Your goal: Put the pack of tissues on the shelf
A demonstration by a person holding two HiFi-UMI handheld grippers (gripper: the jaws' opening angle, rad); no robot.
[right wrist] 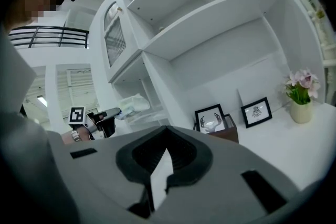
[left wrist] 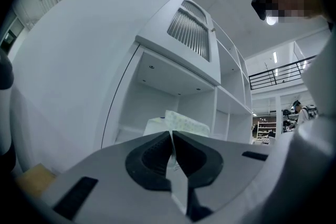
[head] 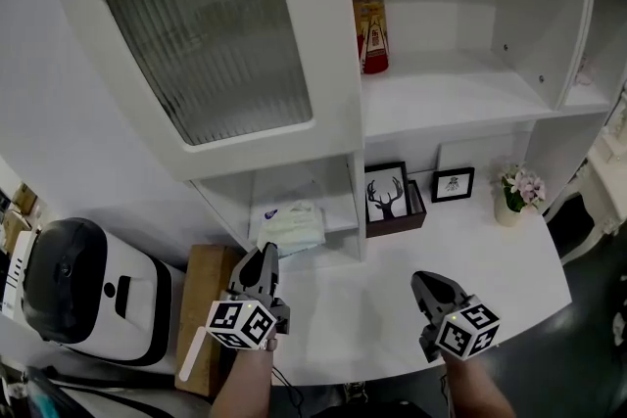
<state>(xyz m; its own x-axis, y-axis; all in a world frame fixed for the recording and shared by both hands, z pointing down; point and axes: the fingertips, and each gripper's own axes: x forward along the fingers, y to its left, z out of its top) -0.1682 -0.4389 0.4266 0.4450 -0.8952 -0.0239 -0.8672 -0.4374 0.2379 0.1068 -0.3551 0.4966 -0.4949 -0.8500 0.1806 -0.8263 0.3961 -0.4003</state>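
Observation:
The pack of tissues (head: 291,228), white with a pale green print, lies in the low open shelf compartment (head: 338,215) under the glass-door cabinet. My left gripper (head: 265,253) is at the compartment's front, shut on the near left edge of the pack. In the left gripper view the pack (left wrist: 181,122) rises right beyond the closed left gripper (left wrist: 171,132). The right gripper view shows the left gripper (right wrist: 113,113) touching the pack (right wrist: 134,105). My right gripper (head: 421,284) hovers over the white counter (head: 490,259), shut and holding nothing; its closed tips (right wrist: 167,127) show in its own view.
A bottle (head: 370,24) stands on the upper shelf. A deer picture (head: 387,194), a small frame (head: 453,183) and a flower vase (head: 514,196) stand at the counter's back. A white and black appliance (head: 78,294) and a wooden board (head: 208,308) are at the left.

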